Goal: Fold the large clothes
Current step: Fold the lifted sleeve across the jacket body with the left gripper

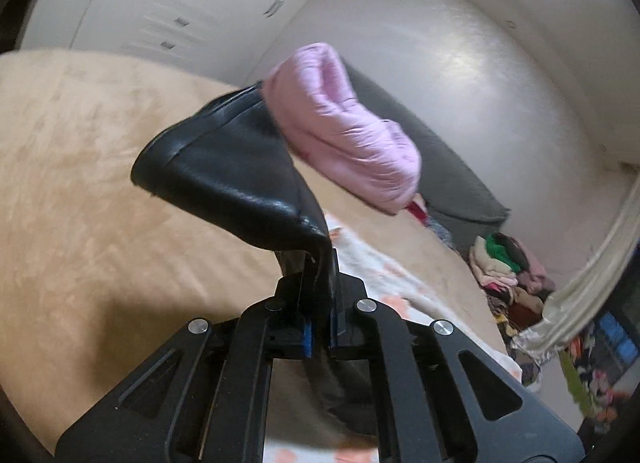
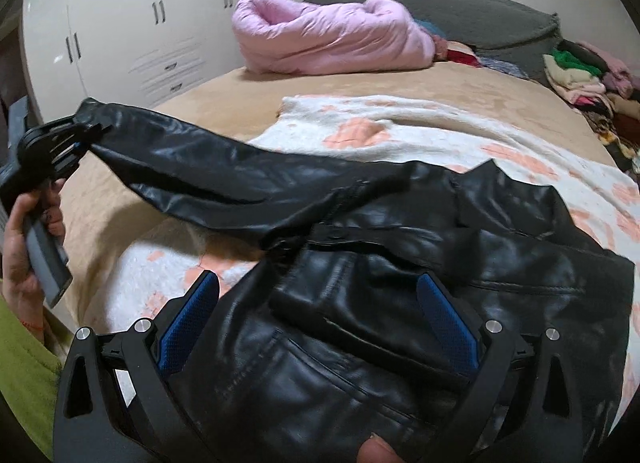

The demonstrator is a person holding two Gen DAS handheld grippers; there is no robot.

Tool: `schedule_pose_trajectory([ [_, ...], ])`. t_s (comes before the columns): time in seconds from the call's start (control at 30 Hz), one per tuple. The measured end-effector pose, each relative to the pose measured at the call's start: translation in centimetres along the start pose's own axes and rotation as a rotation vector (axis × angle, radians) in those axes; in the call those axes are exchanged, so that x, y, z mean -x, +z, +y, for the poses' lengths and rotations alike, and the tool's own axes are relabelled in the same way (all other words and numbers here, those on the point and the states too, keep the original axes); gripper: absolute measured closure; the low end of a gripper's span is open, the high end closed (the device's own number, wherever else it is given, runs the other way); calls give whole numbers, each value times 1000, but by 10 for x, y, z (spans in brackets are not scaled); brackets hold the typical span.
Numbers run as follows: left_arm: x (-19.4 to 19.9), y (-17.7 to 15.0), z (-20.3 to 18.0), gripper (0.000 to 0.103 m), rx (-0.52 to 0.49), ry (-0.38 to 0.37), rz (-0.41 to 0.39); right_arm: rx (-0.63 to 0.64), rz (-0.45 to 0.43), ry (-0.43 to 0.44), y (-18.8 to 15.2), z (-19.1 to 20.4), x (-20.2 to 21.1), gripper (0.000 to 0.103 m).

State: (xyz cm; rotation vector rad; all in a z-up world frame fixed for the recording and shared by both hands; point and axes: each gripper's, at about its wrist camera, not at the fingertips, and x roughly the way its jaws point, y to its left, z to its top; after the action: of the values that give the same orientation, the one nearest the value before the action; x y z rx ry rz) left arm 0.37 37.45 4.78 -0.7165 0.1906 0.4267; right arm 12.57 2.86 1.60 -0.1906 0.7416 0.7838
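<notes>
**Black jacket on bed, one sleeve lifted by left gripper**

The black leather jacket [image 2: 420, 263] lies body-down on the white blanket with peach flower print [image 2: 400, 131], which covers part of the tan plush bedspread [image 1: 80, 183].

The left gripper [image 1: 320, 295] has its jaws pressed together on the cuff end of the jacket's sleeve [image 2: 208, 175], which stretches out to the left above the bedspread. The hand [image 2: 24, 247] holding that gripper shows at the left edge.

The right gripper [image 2: 320, 303] stands with its blue-padded fingers [image 2: 448, 319] wide apart over the jacket's body; whether they touch the leather is unclear.

At the head of the bed rest a rolled pink quilted duvet [image 2: 332, 39] and a grey pillow [image 2: 480, 19]. A heap of mixed clothes [image 2: 580, 75] sits at the right.
</notes>
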Motion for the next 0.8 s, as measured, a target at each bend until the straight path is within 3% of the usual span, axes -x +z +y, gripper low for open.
schedule_pose_trajectory([
  [0.43, 23, -17, -122, 103, -214, -183, 35, -173, -69, -20, -24, -65, 58, 4],
  [0.8, 11, -64, -217, 103, -391, -303, 123, -312, -131, -36, -46, -124, 96, 4],
])
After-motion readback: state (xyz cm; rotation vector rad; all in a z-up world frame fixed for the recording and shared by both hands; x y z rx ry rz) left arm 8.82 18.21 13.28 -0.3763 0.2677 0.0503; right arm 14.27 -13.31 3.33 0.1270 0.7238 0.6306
